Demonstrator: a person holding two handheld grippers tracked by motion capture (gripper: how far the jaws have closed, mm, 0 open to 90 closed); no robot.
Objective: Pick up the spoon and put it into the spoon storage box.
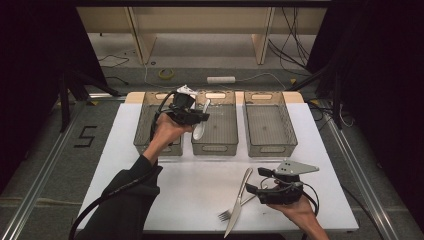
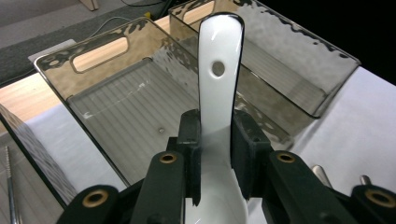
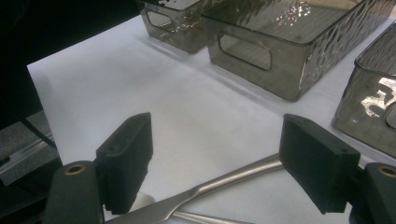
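My left gripper (image 1: pixel 192 116) hangs above the bins at the back, shut on a white ceramic spoon (image 1: pixel 201 122). In the left gripper view the spoon (image 2: pixel 219 70) stands between the jaws, its holed handle pointing away over the middle smoky bin (image 2: pixel 116 107). My right gripper (image 1: pixel 255 181) rests low at the front right of the white table, open. Its jaws (image 3: pixel 224 158) straddle nothing, with a steel knife (image 3: pixel 224 182) lying just beneath them. The knife (image 1: pixel 240 200) crosses a fork (image 1: pixel 227 215) near the front edge.
Three smoky plastic bins stand in a row at the back: the left bin (image 1: pixel 145 130), the middle bin (image 1: pixel 215 145) and the right bin (image 1: pixel 270 145). A thin metal utensil (image 2: pixel 9 186) lies in the left bin. Dark floor and cables surround the table (image 1: pixel 125 165).
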